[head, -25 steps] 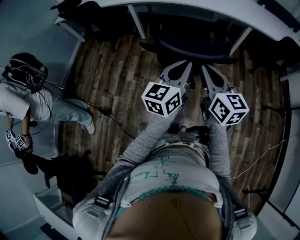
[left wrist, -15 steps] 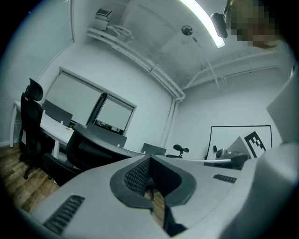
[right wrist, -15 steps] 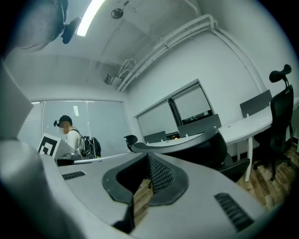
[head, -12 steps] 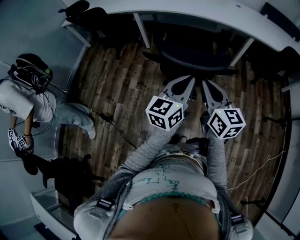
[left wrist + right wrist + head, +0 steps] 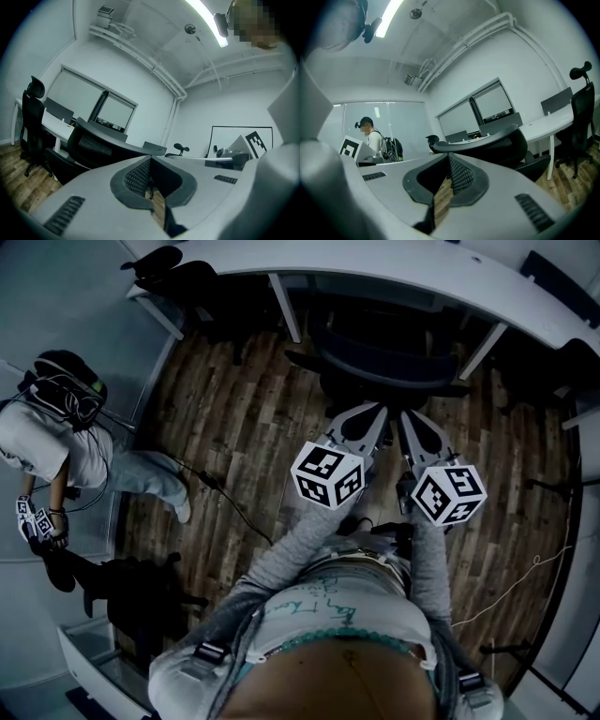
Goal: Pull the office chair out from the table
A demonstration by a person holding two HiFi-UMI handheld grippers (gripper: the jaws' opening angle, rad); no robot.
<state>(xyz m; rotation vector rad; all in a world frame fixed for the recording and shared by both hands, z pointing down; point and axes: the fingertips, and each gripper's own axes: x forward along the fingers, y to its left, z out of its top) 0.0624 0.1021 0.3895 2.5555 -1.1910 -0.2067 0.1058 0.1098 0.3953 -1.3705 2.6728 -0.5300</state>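
The office chair (image 5: 389,362) stands at the far middle of the scene. Its seat reaches under the near edge of the curved white surface (image 5: 356,261), and its dark backrest is turned toward the person and lies clear of that edge. In both gripper views the top rail of the backrest (image 5: 93,145) (image 5: 497,145) curves across just beyond the tips.

The left claw (image 5: 375,409) and the right claw (image 5: 410,413) point side by side at the backrest from the near side. Both are clenched on nothing: in each gripper view the ribbed pads meet, and only the wooden floor (image 5: 234,409) shows behind them. From the head view the tips seem to stop a little short of the rail, apart from it rather than touching.

As a judgement, this fits two stages. The claws may be lined up to take hold of the backrest, or they may have let go of a chair already drawn some way toward the near side. The views do not settle which. The next move therefore depends on whether the seat is far enough out from under the surface.

At the far left another person (image 5: 56,427) stands well apart from the chair.
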